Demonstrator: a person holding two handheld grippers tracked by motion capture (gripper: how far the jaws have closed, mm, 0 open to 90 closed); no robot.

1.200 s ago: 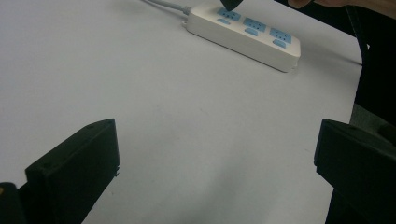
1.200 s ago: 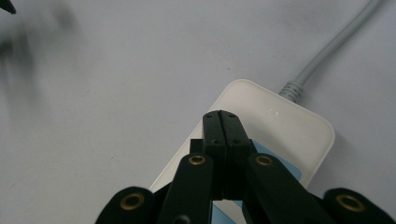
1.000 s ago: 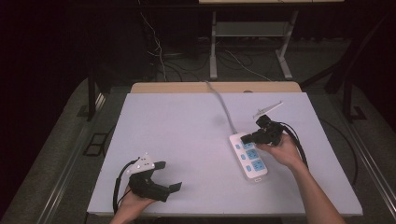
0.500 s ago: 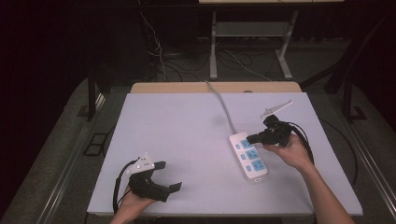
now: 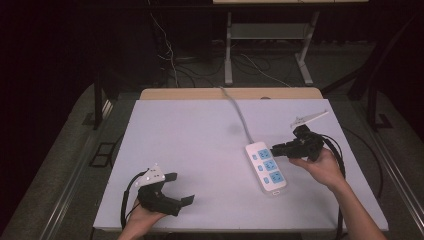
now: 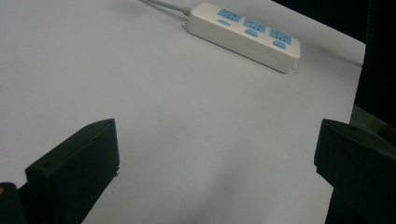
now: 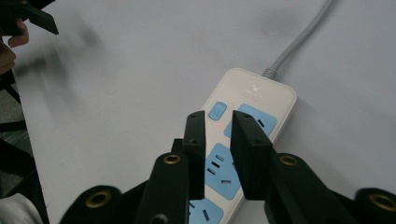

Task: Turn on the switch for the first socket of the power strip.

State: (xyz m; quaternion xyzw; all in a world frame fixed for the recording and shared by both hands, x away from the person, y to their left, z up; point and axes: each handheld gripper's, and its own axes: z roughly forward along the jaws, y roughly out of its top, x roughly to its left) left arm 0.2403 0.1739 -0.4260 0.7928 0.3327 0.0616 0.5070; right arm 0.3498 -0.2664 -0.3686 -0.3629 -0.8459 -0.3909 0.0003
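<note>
Hovering just above white plastic power strip with blue sockets (image 5: 266, 167) lying right of centre on white table (image 5: 190, 145), right tongs (image 7: 218, 122) opening narrowly, gripping nothing; left tongs (image 5: 180, 189) resting wide open, empty.

Light is falling from overhead onto the white table (image 5: 200, 150), leaving it evenly bright while the floor and background around it are sinking into near black. Soft, short shadows are lying under the power strip (image 5: 266, 166) and the left gripper (image 5: 172, 192). The right gripper view is showing motion smear at its upper left (dark streaks over the tabletop), and its near jaws are looking slightly soft. The left gripper view is staying fairly sharp, dimming toward its bottom edge.
</note>
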